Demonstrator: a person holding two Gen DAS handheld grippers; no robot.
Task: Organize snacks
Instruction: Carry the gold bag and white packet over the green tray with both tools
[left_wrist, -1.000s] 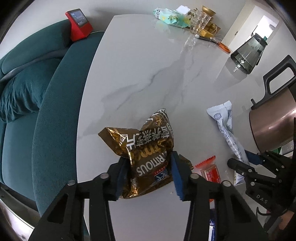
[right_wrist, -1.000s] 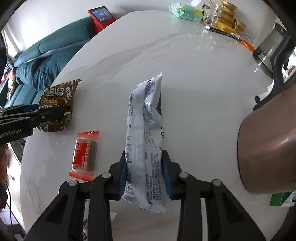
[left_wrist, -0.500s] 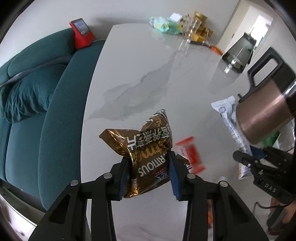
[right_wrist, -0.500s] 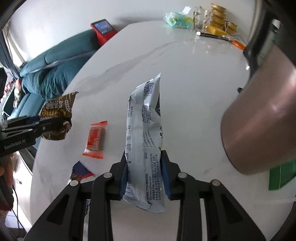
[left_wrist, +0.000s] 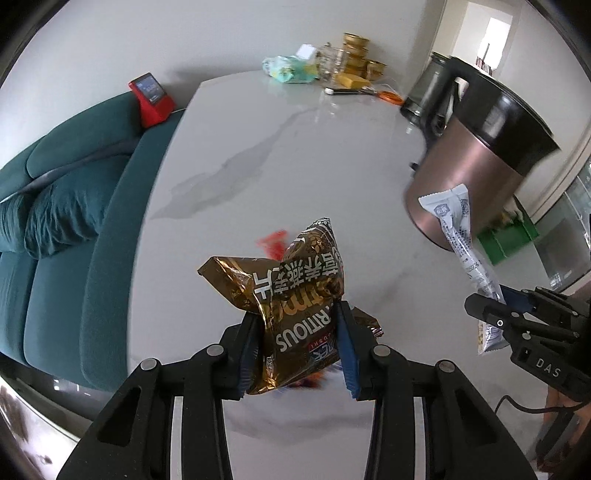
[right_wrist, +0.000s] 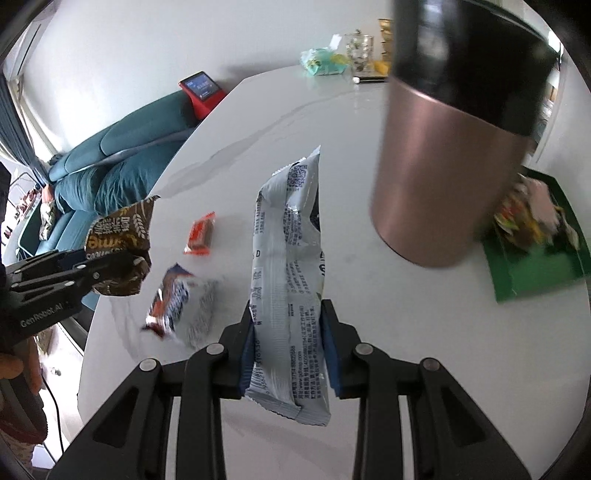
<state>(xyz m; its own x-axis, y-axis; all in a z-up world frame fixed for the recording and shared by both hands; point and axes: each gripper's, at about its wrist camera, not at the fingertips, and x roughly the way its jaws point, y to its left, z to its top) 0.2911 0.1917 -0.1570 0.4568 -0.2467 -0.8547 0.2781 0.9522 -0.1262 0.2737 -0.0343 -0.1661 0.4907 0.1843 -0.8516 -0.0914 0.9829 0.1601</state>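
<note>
Crinkled gold foil bag (left_wrist: 301, 306), flat grey pouch (right_wrist: 288, 288), both clamped

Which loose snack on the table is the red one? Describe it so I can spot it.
Start at the copper kettle on the white table, then look left past the grey packet held in the right tongs. The small red packet lies flat there. The packet nearer the camera is blue and white.
</note>
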